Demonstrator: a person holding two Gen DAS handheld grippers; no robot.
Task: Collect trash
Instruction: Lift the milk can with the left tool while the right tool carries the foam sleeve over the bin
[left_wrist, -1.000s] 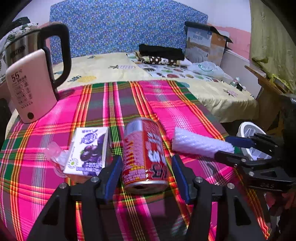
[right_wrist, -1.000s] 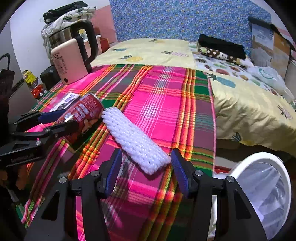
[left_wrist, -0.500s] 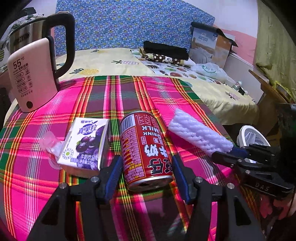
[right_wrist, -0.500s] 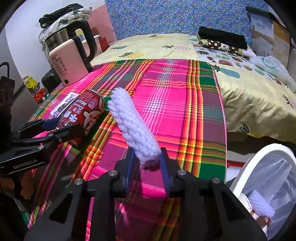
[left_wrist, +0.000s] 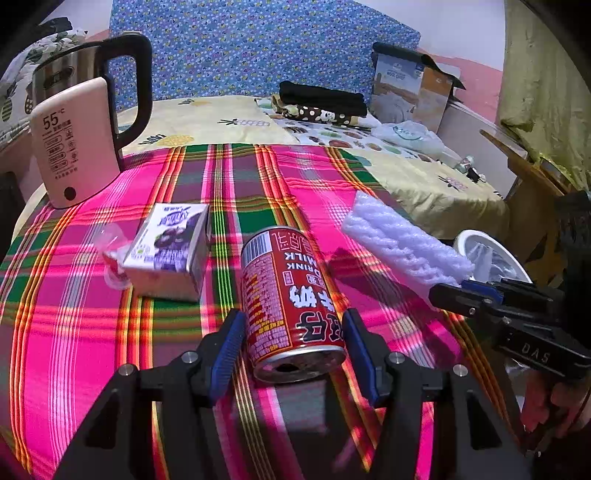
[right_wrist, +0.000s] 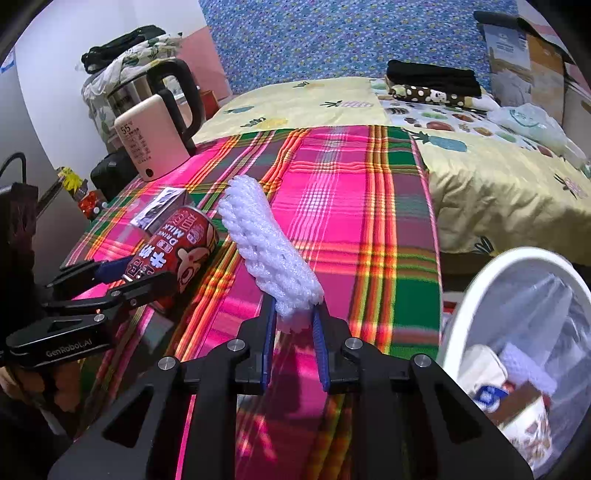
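The right gripper (right_wrist: 293, 328) pinches only the near end of the white foam net (right_wrist: 266, 251), mid-frame – it may sag or slip short of the bin (right_wrist: 480, 295) at lower right; the left gripper (left_wrist: 291, 350) stands open around the red can (left_wrist: 291, 302)

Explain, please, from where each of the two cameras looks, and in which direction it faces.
Left wrist view: sits behind the left gripper, faces along its open fingers to the red can lying between them; the right gripper shows at the right edge.
Right wrist view: sits behind the right gripper, which is shut on the white foam net; the left gripper and white bin show.
Both views share the can, foam net, plaid cloth and kettle.
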